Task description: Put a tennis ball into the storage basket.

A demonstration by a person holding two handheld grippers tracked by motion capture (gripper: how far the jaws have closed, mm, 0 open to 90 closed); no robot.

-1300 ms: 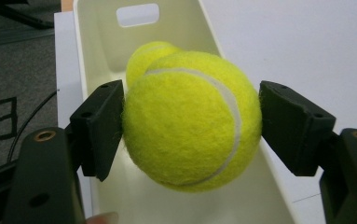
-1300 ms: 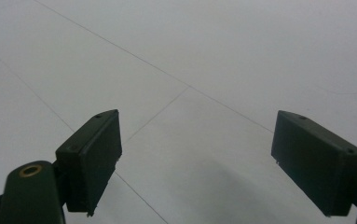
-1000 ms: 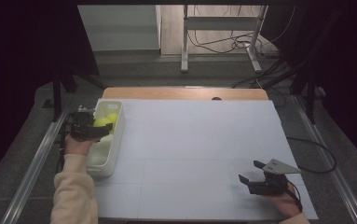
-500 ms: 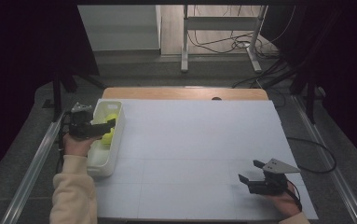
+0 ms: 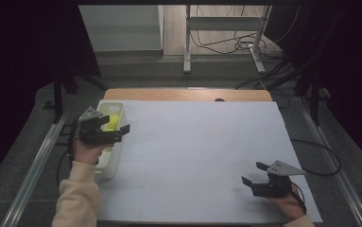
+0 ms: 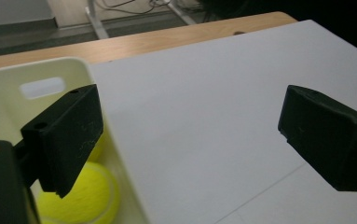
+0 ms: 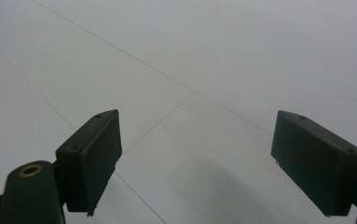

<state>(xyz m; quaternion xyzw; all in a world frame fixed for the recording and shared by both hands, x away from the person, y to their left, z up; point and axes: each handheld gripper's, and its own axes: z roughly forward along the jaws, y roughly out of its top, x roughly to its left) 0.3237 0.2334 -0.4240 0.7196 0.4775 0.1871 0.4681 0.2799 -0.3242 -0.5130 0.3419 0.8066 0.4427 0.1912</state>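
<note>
My right gripper (image 5: 256, 176) sits low at about five o'clock on the white table (image 5: 202, 142), its jaws spread wide with nothing between them, exactly where it was a second ago. Farther off at nine o'clock, my left gripper (image 5: 115, 126) has lifted and slid out of the cream bin (image 5: 104, 163) toward the table's middle; a second ago it was down inside the bin over the tennis ball. Those jaws were shut then, opened within that second, and now stand fully apart and empty. The tennis ball (image 6: 80, 198) lies in the bin, just below and beside my left jaw, with what looks like a second yellow ball (image 6: 98, 144) tucked behind it.
</note>
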